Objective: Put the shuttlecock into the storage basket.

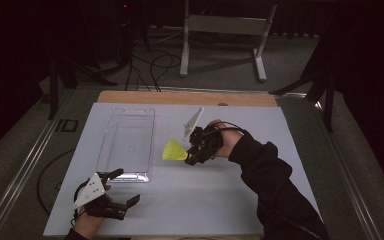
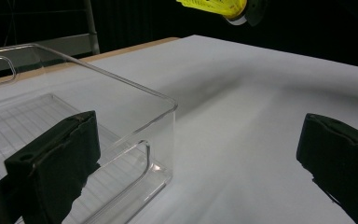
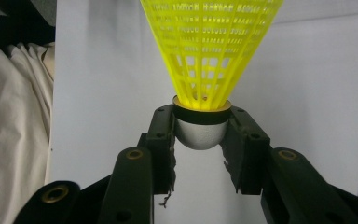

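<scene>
Right gripper (image 1: 192, 156) sits over the middle of the white worktop (image 1: 220, 190), its fingers closed on a yellow shuttlecock (image 1: 174, 150). In the right gripper view the two fingers (image 3: 161, 140) clamp the shuttlecock (image 3: 209, 56) at its rounded grey-white cap, one pad on each side, just under the black band; the yellow mesh skirt flares away from the gripper (image 3: 200, 135). From the high view the skirt points toward the clear plastic tray (image 1: 107, 145), and the shuttlecock lies just beside the tray's right long edge, over bare worktop. Whether it touches the surface cannot be told. A grey three-cornered plate (image 1: 192, 122) stands up from the right gripper.

Left gripper (image 1: 125, 187) rests at the near left of the worktop, close to the tray's near short end. Its fingers are spread wide with nothing between them. In the left gripper view, one finger (image 2: 51, 168) shows in front of the tray's near corner (image 2: 163, 140) and the other at the far right edge of the frame; whether the first touches the tray wall cannot be told. The tray has ribbed flooring and nothing inside. The shuttlecock (image 2: 214, 7) appears at the top of that view, well apart from the left gripper (image 2: 191, 163).

A wooden strip (image 1: 187, 97) runs along the far edge of the worktop. Beyond it, a white metal stand (image 1: 225, 37) on a grey floor with loose cables.
</scene>
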Tool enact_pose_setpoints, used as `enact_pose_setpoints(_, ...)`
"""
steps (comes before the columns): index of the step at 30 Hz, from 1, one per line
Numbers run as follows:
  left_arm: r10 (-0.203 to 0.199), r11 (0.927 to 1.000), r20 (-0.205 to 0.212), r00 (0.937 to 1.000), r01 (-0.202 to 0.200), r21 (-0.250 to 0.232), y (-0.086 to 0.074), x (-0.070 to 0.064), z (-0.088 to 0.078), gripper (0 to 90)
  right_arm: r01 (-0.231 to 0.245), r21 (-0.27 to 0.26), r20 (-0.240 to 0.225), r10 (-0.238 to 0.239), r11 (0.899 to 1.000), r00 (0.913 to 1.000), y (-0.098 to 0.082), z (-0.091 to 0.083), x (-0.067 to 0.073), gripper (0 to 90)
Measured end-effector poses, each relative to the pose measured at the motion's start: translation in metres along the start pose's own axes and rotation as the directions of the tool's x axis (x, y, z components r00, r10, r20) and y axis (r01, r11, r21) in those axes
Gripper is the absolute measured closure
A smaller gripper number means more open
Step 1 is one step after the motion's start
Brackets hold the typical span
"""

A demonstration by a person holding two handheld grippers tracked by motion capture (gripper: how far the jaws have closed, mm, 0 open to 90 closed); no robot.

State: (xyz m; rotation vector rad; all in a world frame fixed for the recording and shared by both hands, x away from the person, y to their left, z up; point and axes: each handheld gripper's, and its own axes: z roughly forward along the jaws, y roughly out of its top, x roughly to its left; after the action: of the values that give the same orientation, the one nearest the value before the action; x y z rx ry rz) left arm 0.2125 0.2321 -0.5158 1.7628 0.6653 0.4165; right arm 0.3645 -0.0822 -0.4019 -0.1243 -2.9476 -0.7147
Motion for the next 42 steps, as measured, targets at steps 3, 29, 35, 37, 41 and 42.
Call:
enact_pose_setpoints(3,-0.001,1.0000,0.000,1.0000,0.001,0.000,0.000,0.000,0.000,0.3,-0.003,0.006,0.000,0.003,1.000,1.0000,0.004,0.001,0.000,65.3)
enact_pose_setpoints(29,-0.005,1.0000,0.010,0.9999,0.005,-0.003,0.000,0.000,0.000,0.3,0.030,-0.048,-0.009,-0.030,0.998,0.9995,0.055,0.015,-0.006,65.3)
enact_pose_setpoints(35,-0.003,1.0000,0.013,0.9999,0.003,-0.002,0.000,0.000,0.000,0.3,0.028,-0.053,-0.008,-0.029,0.998,0.9996,0.064,0.020,-0.008,65.3)
enact_pose_setpoints(37,-0.004,1.0000,0.013,0.9999,0.004,-0.002,0.000,0.000,0.000,0.3,0.030,-0.062,-0.007,-0.031,0.998,0.9995,0.069,0.023,-0.009,65.3)
enact_pose_setpoints(41,-0.004,1.0000,0.014,0.9999,0.004,-0.002,0.000,0.000,0.000,0.3,0.032,-0.083,-0.009,-0.033,0.996,0.9994,0.073,0.025,-0.011,65.3)
enact_pose_setpoints(42,-0.004,1.0000,0.014,0.9999,0.004,-0.002,0.000,0.000,0.000,0.3,0.030,-0.088,-0.008,-0.031,0.996,0.9995,0.075,0.026,-0.011,65.3)
